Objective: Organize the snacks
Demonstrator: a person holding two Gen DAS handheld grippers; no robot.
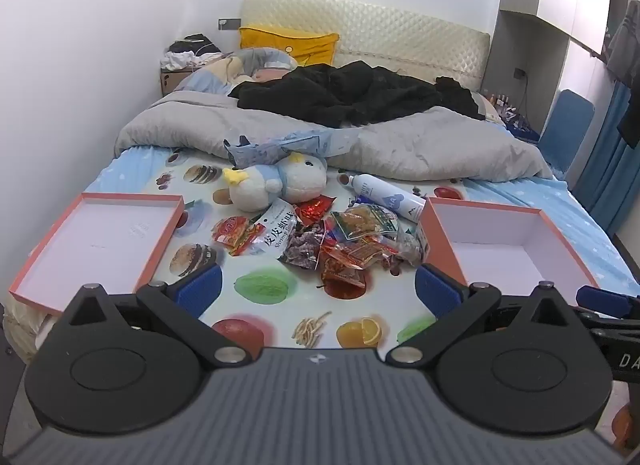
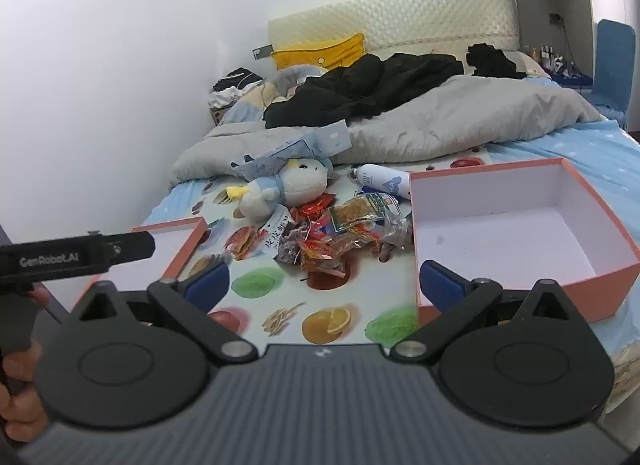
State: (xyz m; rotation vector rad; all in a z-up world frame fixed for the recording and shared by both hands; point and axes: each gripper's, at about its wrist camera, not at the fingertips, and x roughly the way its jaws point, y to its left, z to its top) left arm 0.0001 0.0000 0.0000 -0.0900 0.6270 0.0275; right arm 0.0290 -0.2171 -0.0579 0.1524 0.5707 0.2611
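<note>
Lying in a loose heap on the fruit-print sheet (image 1: pixel 280 285) of the bed, the snack packets (image 1: pixel 332 241) sit between two pink-edged containers. On one side is the shallow box lid (image 1: pixel 100 241), white inside and holding nothing; on the other is the deeper box (image 2: pixel 520 225), also with nothing in it. A white packet with dark lettering (image 1: pixel 276 235) lies at the lid side of the heap, red wrappers (image 2: pixel 320 253) crowd the middle, and a clear bag of golden strips (image 2: pixel 360 213) lies on top toward the box.

Just behind the heap a plush bird (image 1: pixel 276 181) lies on its side, and a white spray can (image 1: pixel 388 195) lies flat beside it, its far end near the box corner. A grey quilt (image 1: pixel 400 145) is bunched across the middle of the bed with black clothing (image 1: pixel 352 93) piled on it, and a yellow pillow (image 1: pixel 288 43) leans at the headboard.

The left gripper (image 1: pixel 318 285) hangs over the near end of the sheet with its blue pads spread wide and nothing between them. The right gripper (image 2: pixel 326 283) is likewise spread wide and holds nothing, one pad just in front of the box wall. Neither touches a packet. In the right wrist view a hand (image 2: pixel 20 385) grips the other tool's handle at the picture's edge.
</note>
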